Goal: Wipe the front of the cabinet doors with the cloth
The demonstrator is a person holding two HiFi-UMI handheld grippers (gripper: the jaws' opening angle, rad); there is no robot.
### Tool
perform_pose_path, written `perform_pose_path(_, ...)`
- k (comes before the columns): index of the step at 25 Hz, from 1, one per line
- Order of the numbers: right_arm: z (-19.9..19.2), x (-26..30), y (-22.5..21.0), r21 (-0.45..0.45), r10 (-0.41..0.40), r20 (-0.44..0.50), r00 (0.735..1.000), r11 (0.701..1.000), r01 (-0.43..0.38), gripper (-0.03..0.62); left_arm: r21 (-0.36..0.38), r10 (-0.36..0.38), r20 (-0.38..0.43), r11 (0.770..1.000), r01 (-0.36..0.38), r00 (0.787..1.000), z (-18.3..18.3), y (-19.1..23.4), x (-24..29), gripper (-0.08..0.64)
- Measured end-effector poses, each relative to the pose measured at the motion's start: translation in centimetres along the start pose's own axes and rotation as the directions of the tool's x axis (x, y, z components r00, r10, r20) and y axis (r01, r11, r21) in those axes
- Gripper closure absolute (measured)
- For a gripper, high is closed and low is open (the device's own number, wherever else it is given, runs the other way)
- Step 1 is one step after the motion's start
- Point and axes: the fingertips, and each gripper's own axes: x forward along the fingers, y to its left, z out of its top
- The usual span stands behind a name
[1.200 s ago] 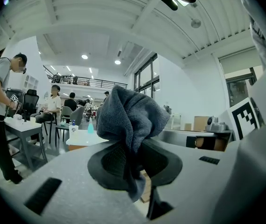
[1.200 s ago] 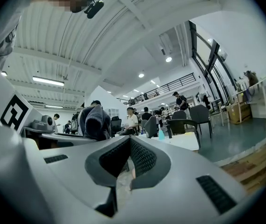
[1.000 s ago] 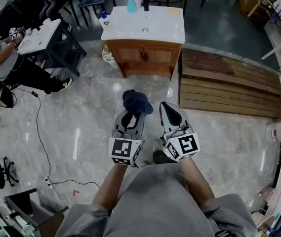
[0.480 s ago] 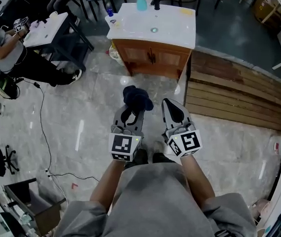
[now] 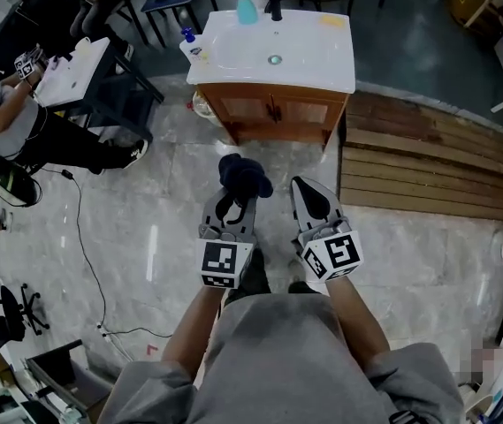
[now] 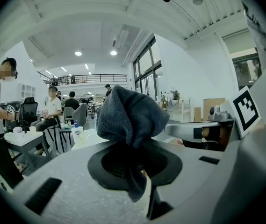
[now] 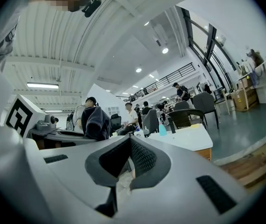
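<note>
A wooden vanity cabinet with two front doors [image 5: 273, 111] and a white sink top [image 5: 274, 39] stands ahead on the floor. My left gripper [image 5: 231, 203] is shut on a dark blue cloth [image 5: 243, 174], which bunches up above the jaws; the cloth [image 6: 130, 118] fills the middle of the left gripper view. My right gripper [image 5: 312, 203] is shut with nothing in it, level with the left one. In the right gripper view the cabinet's white top [image 7: 186, 135] shows ahead. Both grippers hang well short of the doors.
A raised wooden platform [image 5: 432, 162] lies right of the cabinet. A teal bottle [image 5: 247, 9] and a soap bottle [image 5: 190, 45] stand on the sink top. People sit at a black table [image 5: 70, 69] to the left. A cable [image 5: 79, 237] runs across the marble floor.
The cabinet has drifted a little lower and closer in the head view as the person steps forward. Both grippers keep their pose, with the cloth still held.
</note>
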Motion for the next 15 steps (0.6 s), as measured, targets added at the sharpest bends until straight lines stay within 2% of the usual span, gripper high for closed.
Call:
perform_pose_path(7,-1.4,6.1,-0.9,0.01,-0.102,-0.005,0.995,0.995,0.102,0.581,0.025,-0.085,-0.026,0.996,0.086,0.996,-1.4,5.6,4.4,0.494)
perform_pose_path(11,-2.2,9.5,-1.8,0.017,-0.192,-0.009,0.981,0.981,0.192,0.581,0.029,-0.158,-0.046,0.987,0.16,0.986,-2.1,8.5,7.2,0.494)
perform_pose_path(15,-3.0,12.0,-2.4,-0.003,-0.25,-0.003,0.968,0.968,0.25,0.581,0.051,-0.21,-0.055,0.976,0.212,0.976,-3.2,10.8,9.7,0.494)
